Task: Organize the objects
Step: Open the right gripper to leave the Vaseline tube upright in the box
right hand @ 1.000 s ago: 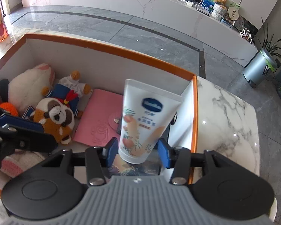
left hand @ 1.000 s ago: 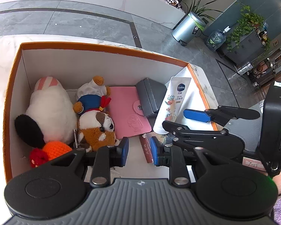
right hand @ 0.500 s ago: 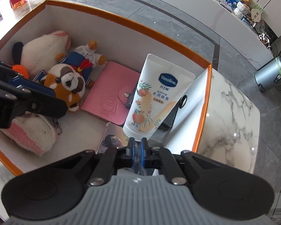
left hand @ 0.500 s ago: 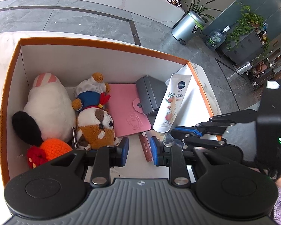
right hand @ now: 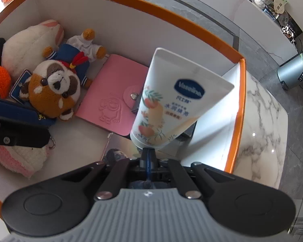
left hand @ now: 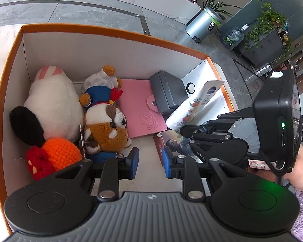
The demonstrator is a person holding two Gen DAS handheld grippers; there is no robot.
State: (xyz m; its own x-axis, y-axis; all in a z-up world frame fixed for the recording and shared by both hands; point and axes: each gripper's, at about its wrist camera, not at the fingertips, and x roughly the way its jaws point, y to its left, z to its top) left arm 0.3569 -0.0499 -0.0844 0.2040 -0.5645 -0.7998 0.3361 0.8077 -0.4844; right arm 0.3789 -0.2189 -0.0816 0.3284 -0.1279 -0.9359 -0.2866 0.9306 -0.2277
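A white lotion tube (right hand: 171, 100) stands cap-down in the right end of the orange box (right hand: 131, 2), leaning toward the box's right wall (left hand: 204, 70). My right gripper (right hand: 148, 157) is shut with nothing in it, its tips just under the tube's cap; the left wrist view shows the tube (left hand: 194, 105) and the right gripper (left hand: 182, 131) there too. My left gripper (left hand: 150, 162) hovers over the box floor, jaws partly open, nothing between them. Inside lie a pink card holder (left hand: 140, 109), a grey case (left hand: 167, 92) and a brown-white dog plush (left hand: 106, 127).
A big white plush (left hand: 50, 104) and an orange-red crochet toy (left hand: 54, 155) fill the box's left end. A pink-white knit piece (right hand: 22, 157) and a picture card (left hand: 174, 144) lie near the front. The box stands on a marble table (right hand: 260, 121). A hand (left hand: 301, 169) holds the right gripper.
The right gripper's jaws, open around the tube a second ago, have closed empty below it. The tube now leans further toward the right wall. The left gripper has stayed put.
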